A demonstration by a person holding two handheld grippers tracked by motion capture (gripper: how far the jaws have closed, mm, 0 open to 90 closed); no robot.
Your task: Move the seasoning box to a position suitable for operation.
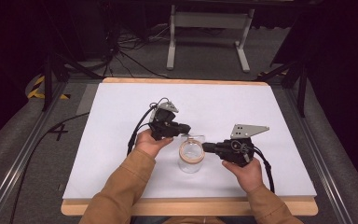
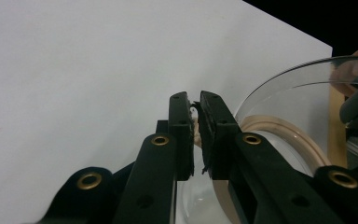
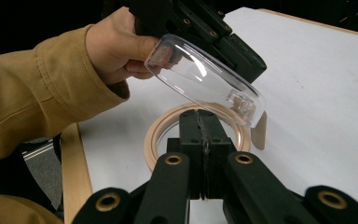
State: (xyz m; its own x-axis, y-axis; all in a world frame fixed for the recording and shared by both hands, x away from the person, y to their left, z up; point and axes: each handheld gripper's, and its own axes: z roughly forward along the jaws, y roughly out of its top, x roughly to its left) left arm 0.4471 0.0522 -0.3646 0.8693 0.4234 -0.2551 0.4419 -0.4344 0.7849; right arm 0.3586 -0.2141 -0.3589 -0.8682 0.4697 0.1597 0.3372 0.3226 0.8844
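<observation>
The L gripper [image 1: 185,128] is being held w/ jaws slightly parted, nothing clearly pinched, the clear lid [image 2: 307,74] rising just right of them. The R gripper [image 3: 199,114] is being held clenched on nothing, w/ the jar [image 1: 191,157] & its beige seal ring [image 3: 154,135] just beyond its tips. Opening is being judged mostly done, the lid not yet being swung fully back: its tilt is being shown in the R gripper view, whereas the whole jar is being shown in the high view.

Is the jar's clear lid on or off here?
Off. The clear lid hangs tilted above the jar, at the left gripper; the beige-ringed mouth is uncovered.
</observation>
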